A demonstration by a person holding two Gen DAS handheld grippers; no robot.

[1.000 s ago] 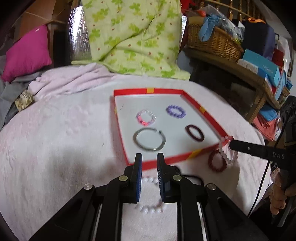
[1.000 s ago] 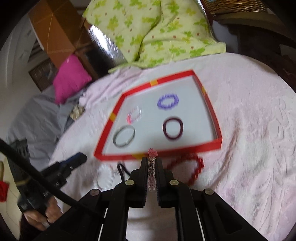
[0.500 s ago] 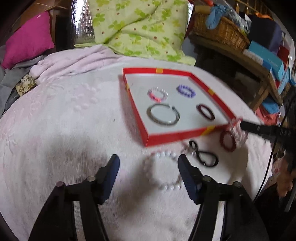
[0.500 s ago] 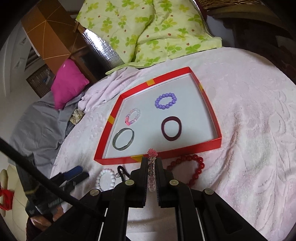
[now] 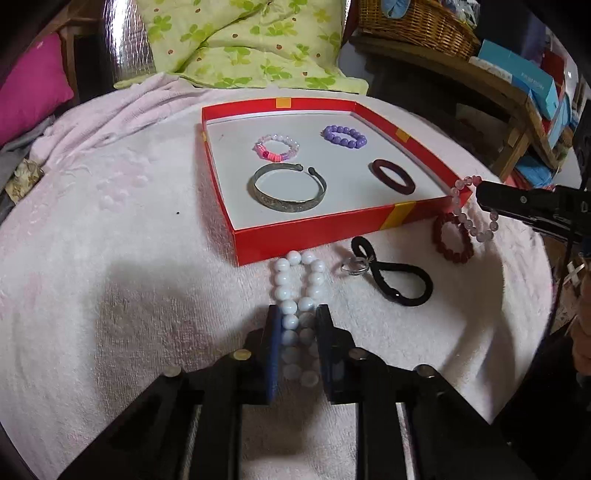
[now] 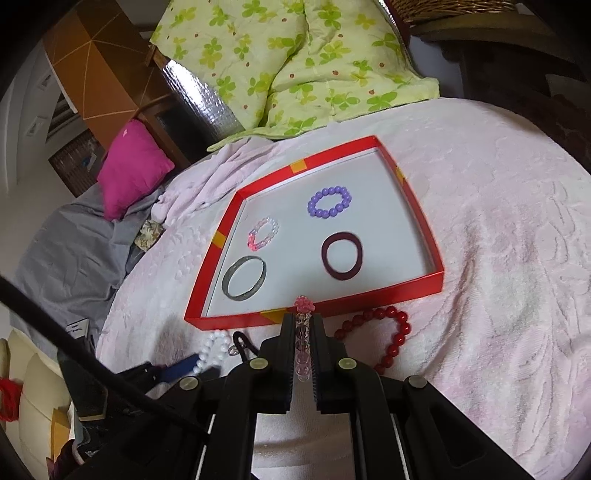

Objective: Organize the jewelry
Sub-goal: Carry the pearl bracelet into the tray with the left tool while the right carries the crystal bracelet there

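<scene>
A white bead bracelet (image 5: pixel 295 280) lies on the pink blanket just in front of the red tray (image 5: pixel 314 232). My left gripper (image 5: pixel 297 314) is closing on it, and the loop is squeezed long and narrow between the pads. My right gripper (image 6: pixel 303 325) is shut on a pale pink bead bracelet (image 6: pixel 303 304), held above the tray's near right corner; its loop hangs free (image 5: pixel 484 236). Inside the tray lie a silver bangle (image 5: pixel 266 195), a pink bead bracelet (image 5: pixel 266 151), a purple bead bracelet (image 5: pixel 343 134) and a dark maroon ring (image 5: pixel 384 177).
A red bead bracelet (image 5: pixel 437 232), a black hair tie (image 5: pixel 406 301) and a small silver ring (image 5: pixel 347 267) lie on the blanket in front of the tray. A green quilt (image 5: pixel 240 40) is heaped behind it. A wicker basket (image 5: pixel 413 22) and boxes fill a shelf at right.
My left gripper opened wide, sank over the white bead bracelet and closed on it, squeezing the round loop narrow. My right gripper stayed put with the pale pink bracelet.
</scene>
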